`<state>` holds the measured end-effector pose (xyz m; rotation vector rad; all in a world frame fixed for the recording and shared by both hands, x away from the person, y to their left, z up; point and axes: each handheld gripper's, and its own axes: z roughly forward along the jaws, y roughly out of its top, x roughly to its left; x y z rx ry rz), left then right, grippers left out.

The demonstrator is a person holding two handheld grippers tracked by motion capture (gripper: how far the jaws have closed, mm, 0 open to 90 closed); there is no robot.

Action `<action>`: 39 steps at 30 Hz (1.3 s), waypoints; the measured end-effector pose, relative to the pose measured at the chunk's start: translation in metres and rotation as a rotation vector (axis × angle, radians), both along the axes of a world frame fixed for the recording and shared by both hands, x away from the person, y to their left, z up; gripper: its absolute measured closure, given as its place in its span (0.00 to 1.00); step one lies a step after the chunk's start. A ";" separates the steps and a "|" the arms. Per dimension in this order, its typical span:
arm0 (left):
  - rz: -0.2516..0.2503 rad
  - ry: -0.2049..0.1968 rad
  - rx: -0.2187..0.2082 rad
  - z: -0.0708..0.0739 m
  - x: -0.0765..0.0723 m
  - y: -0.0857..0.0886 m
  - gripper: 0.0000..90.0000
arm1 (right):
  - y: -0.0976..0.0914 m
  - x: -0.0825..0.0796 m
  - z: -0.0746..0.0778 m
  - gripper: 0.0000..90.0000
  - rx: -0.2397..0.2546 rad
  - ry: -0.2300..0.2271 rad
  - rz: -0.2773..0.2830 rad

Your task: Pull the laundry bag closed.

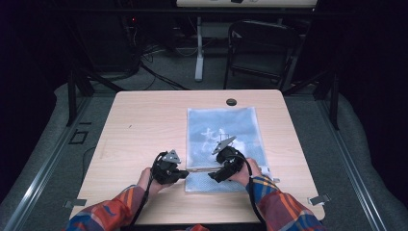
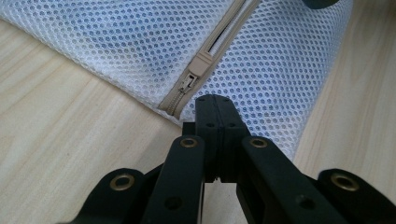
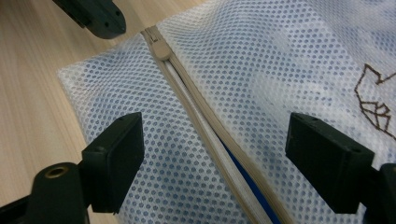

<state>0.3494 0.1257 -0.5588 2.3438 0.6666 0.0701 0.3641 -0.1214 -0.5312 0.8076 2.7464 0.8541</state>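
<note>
Your left hand-held gripper (image 2: pixel 215 103) has its jaws pressed together at the near corner of the mesh bag (image 1: pixel 223 139), beside the zipper pull (image 2: pixel 192 78); whether cloth is pinched I cannot tell. Your right hand-held gripper (image 3: pixel 215 161) stands wide over the zipper (image 3: pixel 205 121), gripping nothing, likely to steady it. The bag lies flat on the table (image 1: pixel 144 120).

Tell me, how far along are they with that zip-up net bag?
Done: the mesh laundry bag lies flat on the table, its zipper gaping open with the slider near the corner. In hand: the left gripper has shut at the bag's corner edge, apparently pinching it, beside the slider; the right gripper hovers open across the zipper. Left: probably catching the slider and drawing it along.
</note>
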 end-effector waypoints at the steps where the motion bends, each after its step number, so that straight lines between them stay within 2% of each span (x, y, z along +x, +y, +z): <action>1: -0.012 0.006 -0.009 0.000 0.001 0.000 1.00 | 0.003 0.001 0.000 0.24 -0.007 -0.006 0.013; 4: -0.017 0.012 -0.018 -0.001 0.000 -0.002 1.00 | 0.006 0.001 0.000 0.26 -0.008 -0.006 0.018; 5: -0.022 0.014 -0.002 -0.002 0.000 -0.004 1.00 | 0.009 0.002 -0.001 0.29 0.006 -0.013 0.017; 7: -0.030 0.022 0.001 -0.004 0.000 -0.005 1.00 | 0.010 0.002 -0.001 0.31 0.008 -0.017 0.020; 8: -0.023 0.018 0.014 -0.005 0.000 -0.006 1.00 | 0.013 0.003 -0.001 0.35 0.002 -0.017 0.033; 11: -0.032 0.026 0.018 -0.008 0.001 -0.007 1.00 | 0.016 0.003 -0.003 0.39 0.017 -0.025 0.042; 12: -0.026 0.020 0.029 -0.008 0.000 -0.008 1.00 | 0.020 0.003 -0.003 0.45 0.008 -0.033 0.056; 13: -0.026 0.020 0.029 -0.008 0.000 -0.008 1.00 | 0.020 0.003 -0.003 0.45 0.008 -0.033 0.056; 14: -0.024 0.020 0.029 -0.009 0.000 -0.008 1.00 | 0.024 0.003 -0.003 0.51 0.011 -0.038 0.064; 16: -0.022 0.022 0.031 -0.009 0.001 -0.008 1.00 | 0.025 0.003 -0.003 0.53 0.014 -0.039 0.061; 17: -0.019 0.019 0.033 -0.009 0.000 -0.009 1.00 | 0.030 0.003 -0.004 0.59 0.022 -0.052 0.072; 19: -0.019 0.019 0.033 -0.009 0.000 -0.009 1.00 | 0.033 0.003 -0.005 0.61 0.020 -0.052 0.075; 20: -0.018 0.019 0.034 -0.009 0.000 -0.009 1.00 | 0.037 0.003 -0.006 0.67 0.015 -0.059 0.089; 22: -0.018 0.020 0.035 -0.009 0.000 -0.009 1.00 | 0.039 0.003 -0.007 0.69 0.019 -0.060 0.085; 25: -0.020 0.019 0.037 -0.009 0.000 -0.009 1.00 | 0.048 0.003 -0.010 0.76 0.004 -0.065 0.117; 26: -0.019 0.020 0.037 -0.009 0.000 -0.009 1.00 | 0.050 0.003 -0.011 0.78 0.009 -0.066 0.112; 34: -0.026 0.021 0.030 -0.009 0.000 -0.008 1.00 | 0.062 0.004 -0.018 0.84 0.015 -0.065 0.141; 39: -0.025 0.025 0.027 -0.009 0.000 -0.008 1.00 | 0.066 0.005 -0.022 0.85 -0.015 -0.058 0.153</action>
